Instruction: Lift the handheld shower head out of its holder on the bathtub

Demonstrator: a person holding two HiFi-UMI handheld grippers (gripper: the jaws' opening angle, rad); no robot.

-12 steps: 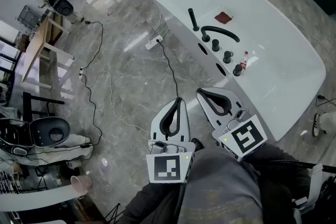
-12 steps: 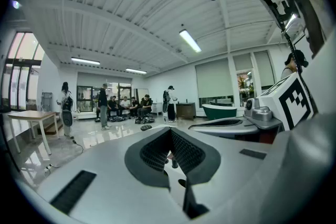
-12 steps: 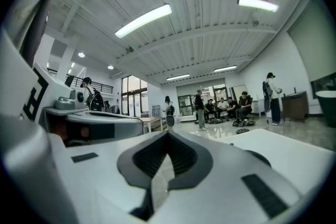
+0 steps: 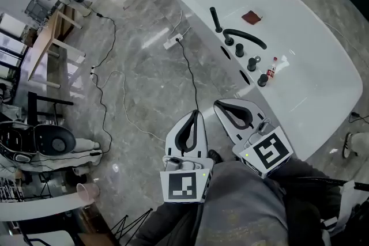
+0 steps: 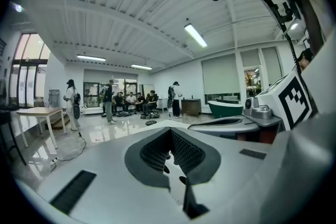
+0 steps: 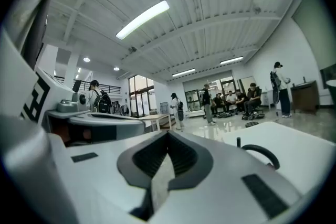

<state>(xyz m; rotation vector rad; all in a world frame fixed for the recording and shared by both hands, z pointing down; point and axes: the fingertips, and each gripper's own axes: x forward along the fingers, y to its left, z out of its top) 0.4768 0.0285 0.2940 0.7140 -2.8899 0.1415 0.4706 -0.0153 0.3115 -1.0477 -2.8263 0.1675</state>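
Currently left gripper [image 4: 195,113], right gripper [image 4: 219,104] at lower centre, both closed and empty; slim black shower head [image 4: 215,20] upright on glossy white bathtub [image 4: 323,66] rim.

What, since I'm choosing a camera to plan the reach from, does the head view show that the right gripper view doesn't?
Only the head view: the black knobs on the tub rim, a small bottle beside them, a red cloth on the tub, and cables across the floor.
Only the right gripper view: ceiling lights, seated people at the room's far end, and the right claw up close, jaws together with nothing between.
Both: the white bathtub and its curved black spout.
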